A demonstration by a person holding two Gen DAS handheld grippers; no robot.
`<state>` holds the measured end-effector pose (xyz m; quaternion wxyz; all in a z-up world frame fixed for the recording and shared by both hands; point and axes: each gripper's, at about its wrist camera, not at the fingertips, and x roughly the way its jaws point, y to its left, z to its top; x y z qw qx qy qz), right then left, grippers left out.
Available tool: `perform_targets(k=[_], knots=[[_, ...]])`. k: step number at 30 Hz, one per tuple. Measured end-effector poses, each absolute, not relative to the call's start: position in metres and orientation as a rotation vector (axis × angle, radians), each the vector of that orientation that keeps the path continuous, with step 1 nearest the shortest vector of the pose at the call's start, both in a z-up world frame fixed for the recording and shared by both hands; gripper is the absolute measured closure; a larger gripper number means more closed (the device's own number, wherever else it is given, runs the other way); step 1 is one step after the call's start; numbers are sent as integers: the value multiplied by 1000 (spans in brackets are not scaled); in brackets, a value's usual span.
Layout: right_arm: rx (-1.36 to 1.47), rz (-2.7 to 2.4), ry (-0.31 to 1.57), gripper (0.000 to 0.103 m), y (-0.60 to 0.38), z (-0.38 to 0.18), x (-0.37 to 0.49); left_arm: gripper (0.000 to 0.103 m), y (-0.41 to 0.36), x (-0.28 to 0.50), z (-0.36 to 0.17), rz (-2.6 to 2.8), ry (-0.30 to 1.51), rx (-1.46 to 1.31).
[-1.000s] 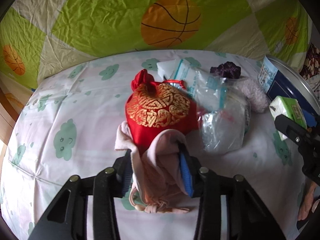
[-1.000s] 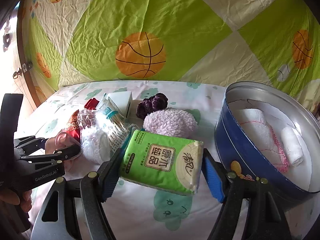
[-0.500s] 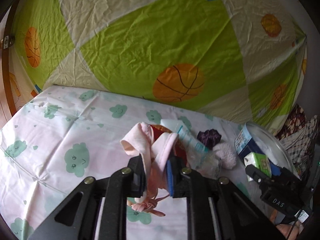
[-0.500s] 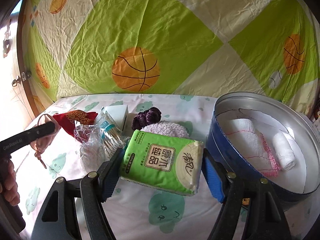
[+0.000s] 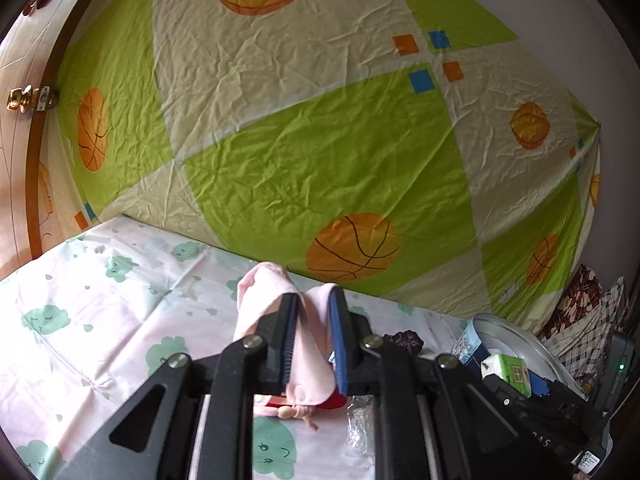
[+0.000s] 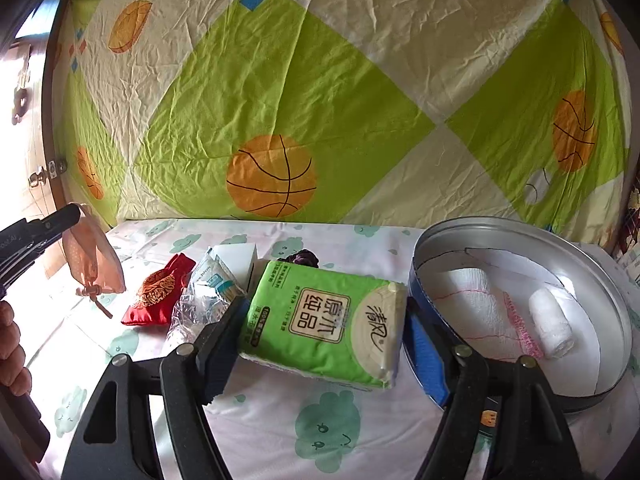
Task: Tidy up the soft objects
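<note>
My left gripper (image 5: pixel 313 312) blocks most of what lies under it: past its frame I only catch a sliver of red, a scrap of crinkled plastic (image 5: pixel 357 424) and a dark purple thing (image 5: pixel 406 339) I can't identify. Its fingers are clamped on a pink cloth (image 5: pixel 280 312), which is off the bed (image 5: pixel 100 320) and drapes over the left finger. From the right wrist view the same cloth hangs free in the air at the far left, well above the sheet.

My right gripper (image 6: pixel 324 316) has its fingers pressed on both ends of a green tissue pack (image 6: pixel 326 320), held just above the bed beside the round tin (image 6: pixel 520 236). The pack hides the purple thing behind it almost entirely. The tin's near wall is cut off by my right finger; inside I see white rolled cloths (image 6: pixel 548 322). The red pouch (image 6: pixel 156 296) lies between the two grippers, with bare sheet in front.
</note>
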<state>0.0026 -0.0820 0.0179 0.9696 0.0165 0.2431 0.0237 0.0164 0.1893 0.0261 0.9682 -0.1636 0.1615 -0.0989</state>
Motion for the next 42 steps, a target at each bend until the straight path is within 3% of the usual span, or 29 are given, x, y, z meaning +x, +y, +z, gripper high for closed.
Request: perform_targets(k=[42], knots=[[15,43,430,27,-80,26,-5,92,151,0,40,-228,236,-246]])
